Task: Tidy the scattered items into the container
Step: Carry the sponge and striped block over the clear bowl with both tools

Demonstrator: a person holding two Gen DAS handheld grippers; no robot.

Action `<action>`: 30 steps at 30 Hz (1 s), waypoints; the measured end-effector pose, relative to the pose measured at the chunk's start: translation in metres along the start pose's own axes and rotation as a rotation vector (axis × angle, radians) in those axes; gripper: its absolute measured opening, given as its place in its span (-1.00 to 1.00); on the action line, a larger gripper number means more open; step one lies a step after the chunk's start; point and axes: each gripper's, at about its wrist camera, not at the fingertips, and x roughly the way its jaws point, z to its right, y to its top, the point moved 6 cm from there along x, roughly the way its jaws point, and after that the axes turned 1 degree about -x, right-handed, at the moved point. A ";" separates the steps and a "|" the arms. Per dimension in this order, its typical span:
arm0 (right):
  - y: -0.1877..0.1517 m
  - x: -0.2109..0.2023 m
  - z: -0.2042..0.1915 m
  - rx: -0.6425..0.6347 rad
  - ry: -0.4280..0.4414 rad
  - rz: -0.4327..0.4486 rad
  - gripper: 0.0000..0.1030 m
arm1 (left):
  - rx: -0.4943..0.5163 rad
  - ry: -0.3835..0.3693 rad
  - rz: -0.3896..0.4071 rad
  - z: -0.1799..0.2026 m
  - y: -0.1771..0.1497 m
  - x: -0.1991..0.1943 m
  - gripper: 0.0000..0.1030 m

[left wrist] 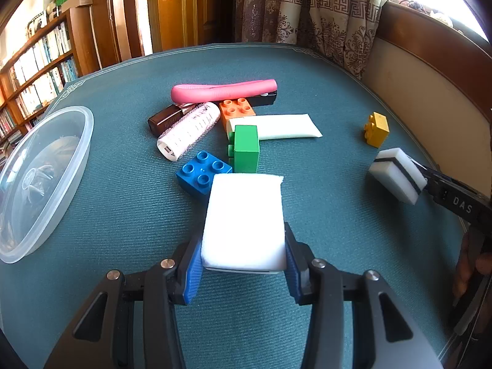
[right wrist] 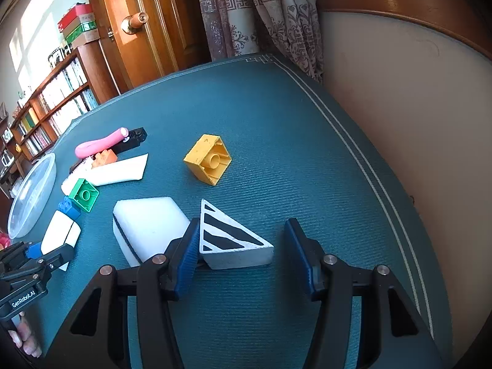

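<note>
Left wrist view: left claw [left wrist: 243, 230] grips a white sponge [left wrist: 244, 221]; blue brick [left wrist: 203, 176] and green brick [left wrist: 245, 148] lie directly ahead, container [left wrist: 77, 150] left. Right claw [right wrist: 243, 252] is spread around a striped wedge [right wrist: 229, 240].

- Table cover [left wrist: 123, 215]: teal, matt, finely ribbed weave.
- Container [left wrist: 37, 184] at the left edge: clear, glossy plastic.
- Bricks, such as the blue brick [left wrist: 203, 176] and yellow brick [right wrist: 208, 160]: smooth, hard plastic.
- White sponge [left wrist: 246, 218]: matt foam.
- Gripper pads [right wrist: 186, 264]: blue, ridged, rubbery.
- Door [right wrist: 138, 21]: glossy varnished wood.
</note>
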 end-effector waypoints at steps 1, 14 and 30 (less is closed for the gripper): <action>-0.001 -0.001 0.000 -0.004 -0.001 -0.001 0.12 | -0.001 -0.001 0.000 0.000 0.000 0.000 -0.04; -0.005 0.001 0.000 -0.076 -0.035 -0.019 -0.13 | 0.002 -0.006 0.002 0.000 -0.002 -0.005 -0.04; -0.001 -0.052 -0.014 0.040 0.021 0.097 -0.14 | -0.055 0.015 0.041 -0.031 0.001 -0.022 -0.04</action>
